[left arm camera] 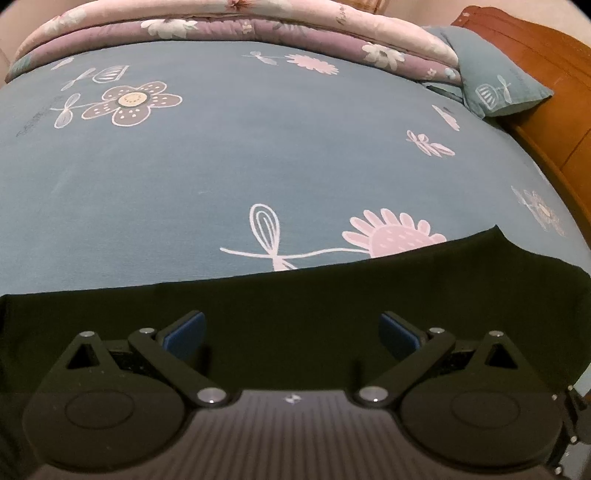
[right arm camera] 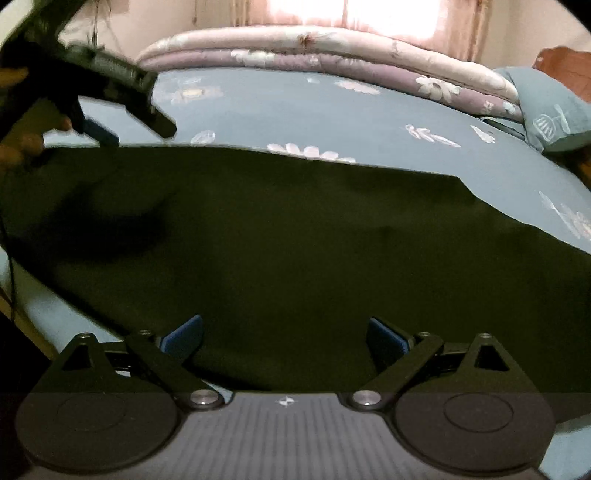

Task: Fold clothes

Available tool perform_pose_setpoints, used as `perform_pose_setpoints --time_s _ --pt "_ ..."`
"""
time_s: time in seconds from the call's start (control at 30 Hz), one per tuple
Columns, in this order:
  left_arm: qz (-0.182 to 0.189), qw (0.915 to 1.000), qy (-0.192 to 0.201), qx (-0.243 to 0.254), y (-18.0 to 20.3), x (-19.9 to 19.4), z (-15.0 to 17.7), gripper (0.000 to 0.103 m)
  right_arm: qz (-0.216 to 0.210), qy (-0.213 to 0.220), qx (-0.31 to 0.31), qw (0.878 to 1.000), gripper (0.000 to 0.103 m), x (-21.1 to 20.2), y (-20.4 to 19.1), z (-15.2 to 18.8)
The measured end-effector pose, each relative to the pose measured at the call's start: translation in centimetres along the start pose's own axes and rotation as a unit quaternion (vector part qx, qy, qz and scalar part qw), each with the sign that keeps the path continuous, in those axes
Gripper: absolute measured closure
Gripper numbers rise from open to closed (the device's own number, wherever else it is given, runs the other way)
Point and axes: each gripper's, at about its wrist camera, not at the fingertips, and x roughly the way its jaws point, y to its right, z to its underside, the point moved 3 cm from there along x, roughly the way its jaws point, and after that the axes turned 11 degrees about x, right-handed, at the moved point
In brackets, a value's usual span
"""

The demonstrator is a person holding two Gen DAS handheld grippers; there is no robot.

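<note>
A dark, near-black garment (left arm camera: 110, 306) lies spread flat on the bed, filling the lower part of the left wrist view. My left gripper (left arm camera: 291, 334) hovers open over its near part, blue pads wide apart with nothing between them. In the right wrist view the same garment (right arm camera: 295, 240) covers the middle, its far edge straight and its right side slanting. My right gripper (right arm camera: 284, 336) is open above the garment's near edge and holds nothing. The left gripper (right arm camera: 133, 129), held by a hand (right arm camera: 18, 147), shows open at the garment's far left corner.
The bed has a blue-grey sheet (left arm camera: 258, 147) printed with flowers. A folded pink and purple quilt (right arm camera: 332, 51) lies along the far side. A matching pillow (left arm camera: 495, 77) sits at the right by the wooden headboard (left arm camera: 546, 92). A bright curtained window (right arm camera: 369, 14) is behind.
</note>
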Motion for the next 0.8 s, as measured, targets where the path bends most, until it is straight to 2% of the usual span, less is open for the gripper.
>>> perform_pose_setpoints --time_s 0.13,0.2,0.37,0.43,0.53,0.7,0.8 --pt "-0.003 1.0000 0.000 0.004 0.1 -0.1 0.0 0.003 0.017 0.053 -0.025 0.998 0.004 0.0 0.6 -2.7" --pt "-0.005 1.0000 -0.001 0.002 0.0 0.0 0.0 0.003 0.017 0.069 -0.017 0.997 0.004 1.1 1.4 -4.4" --pt "-0.010 0.9999 -0.004 0.000 -0.3 0.3 0.0 0.003 -0.016 0.049 0.065 0.997 0.004 5.2 3.4 -7.2" --pt "-0.011 0.9999 -0.005 -0.001 -0.4 0.4 0.0 0.003 -0.021 0.017 0.078 0.997 0.003 6.8 4.0 -6.5" --pt "-0.005 1.0000 -0.006 -0.006 -0.7 0.6 -0.2 0.003 0.002 0.019 0.063 0.998 0.003 5.8 3.9 -5.2" --pt "-0.003 1.0000 -0.008 -0.005 -0.4 0.9 -0.2 0.003 0.006 0.041 0.102 0.994 0.003 1.6 4.7 -2.9" --pt "0.003 1.0000 -0.007 0.004 0.5 0.8 -0.3 0.003 0.028 0.030 0.079 0.996 0.003 0.9 4.7 -1.4"
